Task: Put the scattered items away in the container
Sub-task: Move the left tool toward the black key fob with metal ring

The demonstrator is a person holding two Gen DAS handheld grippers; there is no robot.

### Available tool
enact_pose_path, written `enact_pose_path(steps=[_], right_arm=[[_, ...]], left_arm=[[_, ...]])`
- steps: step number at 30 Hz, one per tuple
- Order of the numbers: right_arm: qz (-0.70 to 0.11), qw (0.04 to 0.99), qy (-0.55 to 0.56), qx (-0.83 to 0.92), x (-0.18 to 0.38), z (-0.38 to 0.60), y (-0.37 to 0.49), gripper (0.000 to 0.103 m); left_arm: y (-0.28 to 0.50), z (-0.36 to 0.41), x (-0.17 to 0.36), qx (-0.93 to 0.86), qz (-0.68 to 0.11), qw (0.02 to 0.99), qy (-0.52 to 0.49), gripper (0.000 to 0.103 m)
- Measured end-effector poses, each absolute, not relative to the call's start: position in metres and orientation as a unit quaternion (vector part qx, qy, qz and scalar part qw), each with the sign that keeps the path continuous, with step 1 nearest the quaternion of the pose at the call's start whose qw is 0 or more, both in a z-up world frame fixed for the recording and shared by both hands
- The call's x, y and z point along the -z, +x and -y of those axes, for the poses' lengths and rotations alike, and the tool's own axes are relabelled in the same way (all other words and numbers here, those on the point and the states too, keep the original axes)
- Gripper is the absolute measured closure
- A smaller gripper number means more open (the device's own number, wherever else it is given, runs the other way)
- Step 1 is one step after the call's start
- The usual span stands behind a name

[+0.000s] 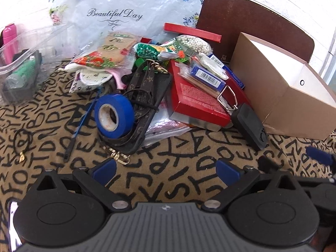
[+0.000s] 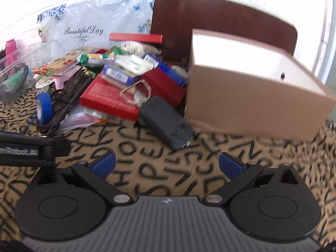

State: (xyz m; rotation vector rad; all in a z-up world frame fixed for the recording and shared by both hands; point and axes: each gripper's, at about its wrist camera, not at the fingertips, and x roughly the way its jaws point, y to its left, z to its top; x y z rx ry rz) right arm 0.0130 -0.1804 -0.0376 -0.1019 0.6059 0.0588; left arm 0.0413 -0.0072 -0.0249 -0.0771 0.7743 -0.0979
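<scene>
A pile of items lies on the letter-patterned cloth: a blue tape roll [image 1: 114,115] on a brown monogram strap [image 1: 145,88], a red box [image 1: 197,103], a blue carton [image 1: 206,77], a metal clip [image 1: 227,98], snack packets [image 1: 159,51], and a black case [image 1: 250,122]. An open cardboard box [image 1: 281,88] stands to the right. My left gripper [image 1: 166,173] is open and empty, short of the pile. My right gripper [image 2: 167,166] is open and empty, just short of the black case [image 2: 166,121] and the cardboard box [image 2: 252,103].
A clear plastic tub [image 1: 19,73] with a green item and a pink bottle [image 1: 9,42] stands at the far left. A floral plastic bag [image 1: 126,14] and a dark wooden board [image 1: 247,27] stand behind. A black cord [image 1: 22,140] and blue stick [image 1: 84,119] lie left.
</scene>
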Motion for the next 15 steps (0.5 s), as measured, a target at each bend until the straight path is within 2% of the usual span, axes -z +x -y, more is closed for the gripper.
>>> enact_pose_path(steps=[4, 9, 11, 15], right_arm=[[-0.270, 0.960, -0.065, -0.043, 0.040, 0.191, 0.028, 0.002], [-0.290, 0.951, -0.082, -0.074, 0.054, 0.197, 0.058, 0.003], [-0.302, 0.945, -0.089, -0.093, 0.062, 0.196, 0.067, 0.020], [-0.313, 0.938, -0.082, -0.122, 0.071, 0.196, 0.078, 0.027]], left_arm=[[0.054, 0.013, 0.024, 0.063, -0.376, 0.924, -0.036, 0.000], [0.067, 0.020, 0.024, 0.095, -0.375, 0.922, -0.034, 0.000], [0.070, 0.021, 0.025, 0.106, -0.374, 0.921, -0.037, 0.001], [0.079, 0.022, 0.029, 0.126, -0.383, 0.914, -0.054, 0.003]])
